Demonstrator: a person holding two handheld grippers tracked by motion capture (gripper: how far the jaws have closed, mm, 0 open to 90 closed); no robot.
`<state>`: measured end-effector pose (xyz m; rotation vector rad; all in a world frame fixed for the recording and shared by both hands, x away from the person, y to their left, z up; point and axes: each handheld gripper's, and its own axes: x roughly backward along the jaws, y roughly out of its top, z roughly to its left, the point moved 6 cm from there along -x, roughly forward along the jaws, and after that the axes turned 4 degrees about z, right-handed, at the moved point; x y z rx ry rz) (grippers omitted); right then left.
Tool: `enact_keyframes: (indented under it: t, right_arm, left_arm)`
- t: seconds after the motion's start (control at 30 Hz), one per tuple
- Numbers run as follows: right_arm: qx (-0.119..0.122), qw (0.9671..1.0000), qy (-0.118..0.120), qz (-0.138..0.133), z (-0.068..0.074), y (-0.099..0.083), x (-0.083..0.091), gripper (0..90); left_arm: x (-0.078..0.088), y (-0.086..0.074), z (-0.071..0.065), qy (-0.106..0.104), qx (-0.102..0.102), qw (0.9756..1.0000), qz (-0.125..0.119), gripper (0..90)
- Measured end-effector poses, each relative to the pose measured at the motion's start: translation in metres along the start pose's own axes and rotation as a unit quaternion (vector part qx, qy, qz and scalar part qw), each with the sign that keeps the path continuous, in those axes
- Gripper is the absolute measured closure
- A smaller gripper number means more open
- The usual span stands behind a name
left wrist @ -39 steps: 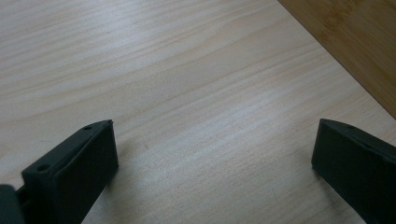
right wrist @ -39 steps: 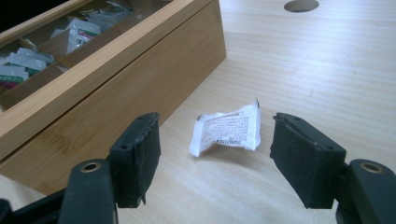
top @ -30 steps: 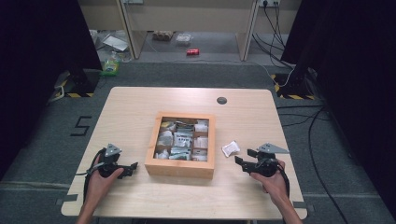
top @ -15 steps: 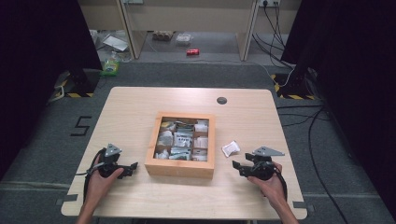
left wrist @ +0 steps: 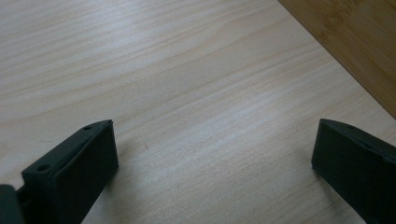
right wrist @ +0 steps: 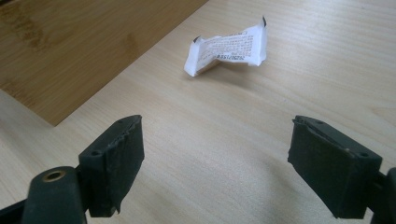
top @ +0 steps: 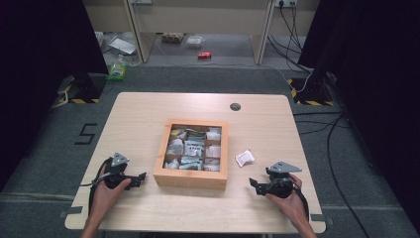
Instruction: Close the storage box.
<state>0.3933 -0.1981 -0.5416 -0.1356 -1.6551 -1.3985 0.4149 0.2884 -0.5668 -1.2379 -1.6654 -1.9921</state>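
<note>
High view: we saw a pale wood-grain table (top: 148, 114) on grey carpet | crumpled white packet (top: 244, 157) beside the square wooden box (top: 190, 178) (partitioned) | right gripper (top: 253, 184) just spread wider, empty, near packet | left gripper (top: 143, 176) released.

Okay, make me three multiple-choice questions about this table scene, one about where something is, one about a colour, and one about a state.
1. Where does the small crumpled white paper packet lie?
A. inside the square wooden compartment box
B. on the pale wooden table, between the box and the right gripper
C. on the grey carpet

2. What colour are the jaws of the left gripper?
A. black
B. silver
C. orange

3. How do the right gripper's jaws stand?
A. clamped on the packet
C. shut, with nothing between them
B. wide apart, with nothing between them

Answers: 1 B, the high view shows the packet on bare tabletop just outside the box's right wall. 2 A, both jaws look black in the left gripper view. 3 B, they have just been opening, and the packet lies ahead of them, untouched.
</note>
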Motion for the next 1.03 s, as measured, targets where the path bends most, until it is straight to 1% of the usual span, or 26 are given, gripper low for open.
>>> enact_keyframes:
  t: [0.03, 0.1, 0.13, 0.17, 0.23, 0.27, 0.3, 0.4, 0.43, 0.5, 1.03]
  right_arm:
    - [-0.001, 1.0, 0.001, 0.002, 0.001, 0.0, -0.001, 17.4]
    - [0.005, 1.0, 0.0, 0.003, 0.001, -0.001, -0.002, 16.4]
    - [0.004, 1.0, 0.0, 0.007, 0.002, -0.002, -0.003, 16.3]
    - [0.009, 0.9999, -0.001, 0.008, 0.002, -0.002, -0.003, 16.3]
    - [0.016, 0.9997, -0.003, 0.016, 0.003, -0.005, -0.006, 16.2]
    - [0.015, 0.9996, -0.004, 0.022, 0.004, -0.007, -0.009, 16.2]
    - [0.018, 0.9994, -0.005, 0.03, 0.004, -0.01, -0.011, 14.4]
    - [0.04, 0.9984, -0.018, 0.037, 0.007, -0.011, -0.013, 13.5]
    - [0.05, 0.9979, -0.014, 0.039, 0.008, -0.011, -0.014, 11.7]
    - [0.057, 0.9974, -0.008, 0.044, 0.01, -0.011, -0.014, 9.5]
    - [0.057, 0.9974, -0.009, 0.044, 0.01, -0.011, -0.014, 9.4]
  left_arm:
    - [0.0, 0.0, 0.0, 0.0, 0.0, 1.0, 0.0, 0.0]
    - [0.0, 0.0, 0.0, 0.0, 0.0, 1.0, 0.0, 0.0]
    - [0.0, 0.0, 0.0, 0.0, 0.0, 1.0, 0.0, 0.0]
    - [0.0, 0.0, 0.0, 0.0, 0.0, 1.0, 0.0, 0.0]
    - [0.0, 0.0, 0.0, 0.0, 0.0, 1.0, 0.0, 0.0]
    - [0.0, 0.0, 0.0, 0.0, 0.0, 1.0, 0.0, 0.0]
    - [0.0, 0.0, 0.0, 0.0, 0.0, 1.0, 0.0, 0.0]
    - [0.0, 0.0, 0.0, 0.0, 0.0, 1.0, 0.0, 0.0]
    - [0.0, 0.0, 0.0, 0.0, 0.0, 1.0, 0.0, 0.0]
    - [0.0, 0.0, 0.0, 0.0, 0.0, 1.0, 0.0, 0.0]
    - [0.0, 0.0, 0.0, 0.0, 0.0, 1.0, 0.0, 0.0]
